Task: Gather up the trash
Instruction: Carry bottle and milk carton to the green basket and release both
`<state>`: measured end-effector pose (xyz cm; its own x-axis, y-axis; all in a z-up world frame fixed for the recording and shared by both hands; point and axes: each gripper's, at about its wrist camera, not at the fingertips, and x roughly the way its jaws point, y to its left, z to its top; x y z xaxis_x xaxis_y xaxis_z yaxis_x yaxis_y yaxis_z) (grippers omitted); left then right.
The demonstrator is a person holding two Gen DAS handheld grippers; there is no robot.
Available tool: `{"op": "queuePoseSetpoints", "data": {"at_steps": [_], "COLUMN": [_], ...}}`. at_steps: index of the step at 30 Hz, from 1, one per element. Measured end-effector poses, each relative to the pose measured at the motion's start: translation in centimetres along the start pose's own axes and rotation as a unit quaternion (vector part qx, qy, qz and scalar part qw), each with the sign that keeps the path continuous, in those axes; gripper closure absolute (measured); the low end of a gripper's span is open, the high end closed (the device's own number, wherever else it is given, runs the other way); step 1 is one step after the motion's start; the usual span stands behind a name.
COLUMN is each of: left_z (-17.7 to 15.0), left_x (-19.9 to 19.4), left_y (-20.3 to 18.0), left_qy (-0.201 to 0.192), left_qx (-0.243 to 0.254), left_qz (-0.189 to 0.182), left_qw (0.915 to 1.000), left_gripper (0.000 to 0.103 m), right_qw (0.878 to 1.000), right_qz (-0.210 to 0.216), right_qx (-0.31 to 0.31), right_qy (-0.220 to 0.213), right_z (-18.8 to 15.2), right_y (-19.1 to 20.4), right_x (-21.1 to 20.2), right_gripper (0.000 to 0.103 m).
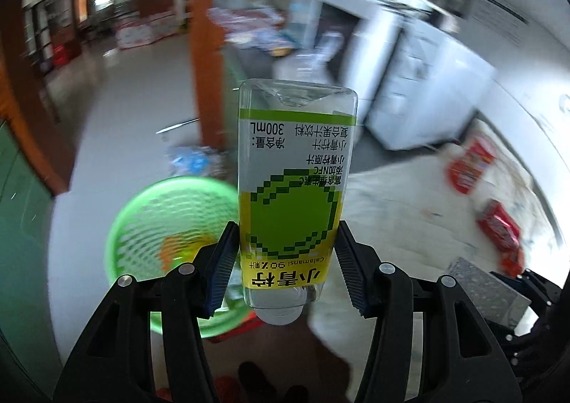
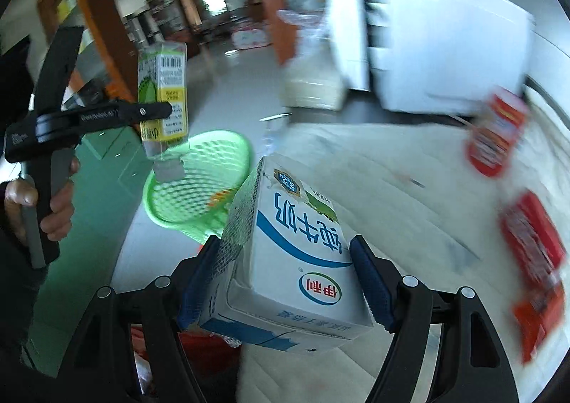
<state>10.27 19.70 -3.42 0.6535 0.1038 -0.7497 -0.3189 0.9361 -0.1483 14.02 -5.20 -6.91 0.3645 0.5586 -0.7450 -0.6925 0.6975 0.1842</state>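
With the left gripper [image 1: 286,262] clamping the inverted clear square juice bottle [image 1: 295,189] and the right gripper [image 2: 285,290] clamping the white-and-blue milk carton [image 2: 285,260], we centre each over the green mesh plastic basket [image 1: 142,225] at eight o'clock before releasing, we judge.
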Motion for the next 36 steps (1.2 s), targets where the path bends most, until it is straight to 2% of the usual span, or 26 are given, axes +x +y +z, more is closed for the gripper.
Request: {"op": "queuePoseSetpoints", "data": {"at_steps": [6,11,16,21,23,28,36], "left_z": [-0.9,-1.9,-2.7,-3.6,-3.7,-4.2,-3.6], "left_x": [1.9,4.1,6.1,7.0,7.4,7.6,5.6], "left_y": [8.0,12.6,15.2,16.5,16.8,17.1,15.9], "left_qy": [0.021,0.039,0.058,0.073,0.079,0.085,0.068], "left_qx": [-0.063,-0.103,-0.132,-0.143,-0.149,-0.154,-0.149], "left_qz": [0.049,0.065,0.066,0.065,0.065,0.062,0.059], "left_qw": [0.9966,0.9918,0.9874,0.9849,0.9836,0.9825,0.9848], "left_gripper": [0.049,0.049,0.049,0.048,0.047,0.047,0.039], "right_qw": [0.999,0.997,0.995,0.994,0.995,0.993,0.994], "right_qz": [0.034,0.044,0.059,0.077,0.075,0.085,0.081], "right_qx": [-0.032,-0.055,-0.047,-0.032,-0.034,-0.045,-0.058], "right_qy": [0.016,0.034,0.06,0.071,0.065,0.061,0.042], "right_z": [3.7,5.7,7.3,8.0,7.7,6.9,4.9], "right_y": [5.3,8.9,12.0,13.3,13.6,13.7,11.9], "right_x": [6.4,11.7,16.7,20.0,20.2,19.2,13.5], "right_gripper": [0.032,0.032,0.032,0.029,0.023,0.022,0.019]}}
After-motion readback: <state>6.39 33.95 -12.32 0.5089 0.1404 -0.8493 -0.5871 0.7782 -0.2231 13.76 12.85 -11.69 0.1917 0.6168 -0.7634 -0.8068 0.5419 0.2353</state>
